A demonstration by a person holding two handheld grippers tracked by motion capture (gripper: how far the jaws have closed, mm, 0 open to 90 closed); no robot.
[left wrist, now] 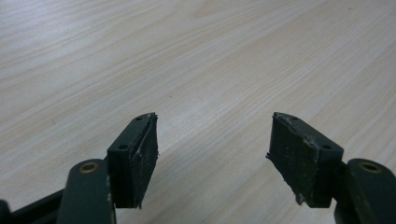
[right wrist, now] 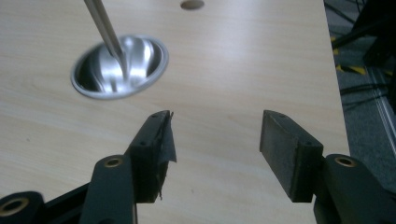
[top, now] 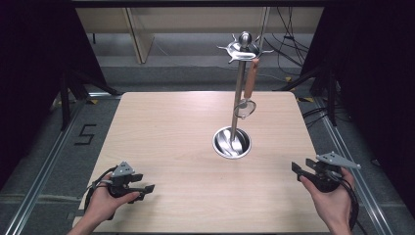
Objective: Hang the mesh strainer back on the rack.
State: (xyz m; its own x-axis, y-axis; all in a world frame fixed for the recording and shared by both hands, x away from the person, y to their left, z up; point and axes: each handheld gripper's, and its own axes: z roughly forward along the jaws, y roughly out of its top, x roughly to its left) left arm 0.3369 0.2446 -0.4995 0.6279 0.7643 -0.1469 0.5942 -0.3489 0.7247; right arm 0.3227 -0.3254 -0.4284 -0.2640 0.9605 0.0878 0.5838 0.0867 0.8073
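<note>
Both hand-held grippers gape empty at the table's (top: 161, 127) near edge; the hanging strainer (top: 246, 104) lies forward, closer to the right hand-held gripper (top: 302, 172) than the left hand-held gripper (top: 145, 190)

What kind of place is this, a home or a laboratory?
Probably a laboratory set up for recording: a bare wooden table between dark curtains, loose cables on the floor, and a number marked beside a floor rail.
</note>
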